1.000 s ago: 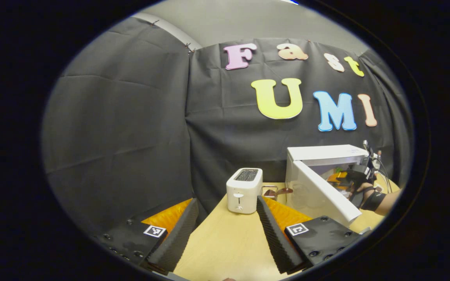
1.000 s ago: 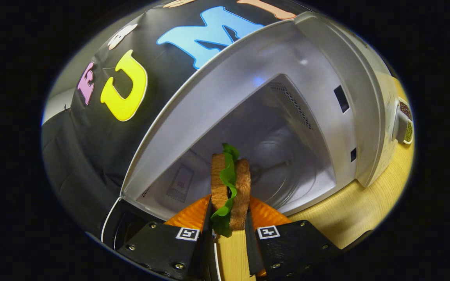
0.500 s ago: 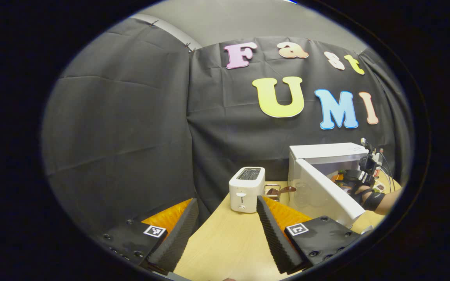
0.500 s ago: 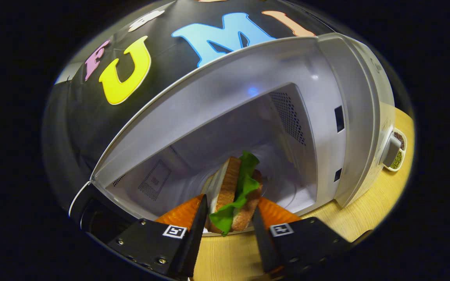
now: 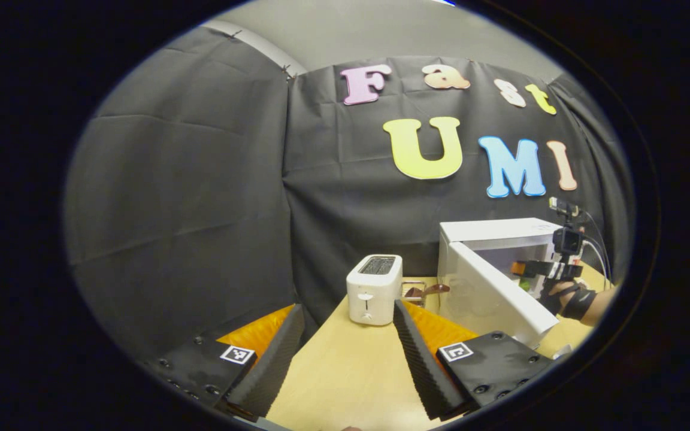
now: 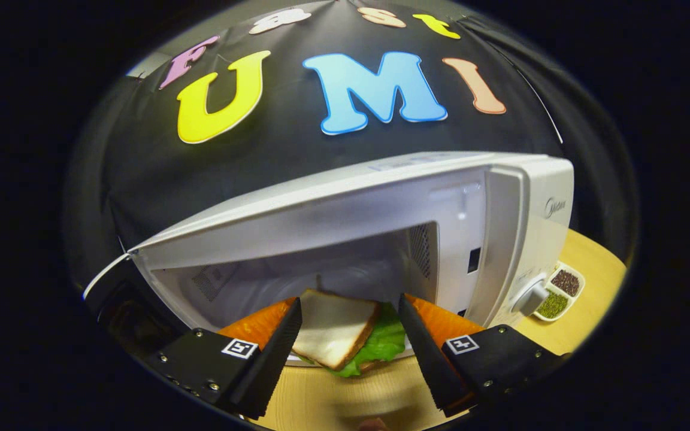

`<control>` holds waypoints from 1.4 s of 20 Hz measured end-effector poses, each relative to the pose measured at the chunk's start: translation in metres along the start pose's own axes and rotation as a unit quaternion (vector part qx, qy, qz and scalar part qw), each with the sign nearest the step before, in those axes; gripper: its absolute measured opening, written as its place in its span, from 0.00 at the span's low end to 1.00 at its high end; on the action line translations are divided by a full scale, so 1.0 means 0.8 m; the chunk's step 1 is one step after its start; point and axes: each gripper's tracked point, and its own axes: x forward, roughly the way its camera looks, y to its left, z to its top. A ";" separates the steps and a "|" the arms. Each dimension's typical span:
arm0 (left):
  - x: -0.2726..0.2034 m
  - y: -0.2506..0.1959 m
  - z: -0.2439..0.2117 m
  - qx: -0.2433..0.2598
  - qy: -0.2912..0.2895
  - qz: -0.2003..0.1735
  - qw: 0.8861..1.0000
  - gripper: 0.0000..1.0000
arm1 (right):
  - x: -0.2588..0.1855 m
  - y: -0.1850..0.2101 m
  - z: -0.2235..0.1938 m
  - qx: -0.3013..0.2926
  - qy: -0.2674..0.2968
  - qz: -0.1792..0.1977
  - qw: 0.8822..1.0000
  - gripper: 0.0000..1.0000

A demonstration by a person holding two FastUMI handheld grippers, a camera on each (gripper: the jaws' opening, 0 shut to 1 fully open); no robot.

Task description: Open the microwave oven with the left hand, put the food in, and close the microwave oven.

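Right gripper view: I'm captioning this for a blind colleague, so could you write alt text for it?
A sandwich of bread and lettuce lies flat at the mouth of an open white microwave, between the spread fingers of the right gripper, which do not press on it. A small dish of seeds sits on the wooden table beside the microwave.

Staged booth kitchen: microwave (image 6: 518, 197); toaster (image 5: 374, 289); table (image 5: 345, 371).

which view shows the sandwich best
The right gripper view: the sandwich lies flat at the microwave's open mouth, between the right gripper's open fingers, bread and lettuce clear. The left gripper view gives just a green speck behind the open door.
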 end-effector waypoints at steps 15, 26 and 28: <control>-0.018 -0.075 -0.036 -0.009 0.006 -0.038 0.999 0.94 | -0.259 -0.031 0.085 -0.052 -0.069 0.074 0.994 0.98; -0.038 -0.130 -0.082 -0.002 0.050 -0.054 0.997 0.76 | -0.388 -0.103 0.097 -0.038 -0.074 0.098 0.992 0.98; -0.039 -0.144 -0.087 0.005 0.053 -0.057 0.997 0.65 | -0.402 -0.118 0.104 -0.035 -0.084 0.097 0.991 0.98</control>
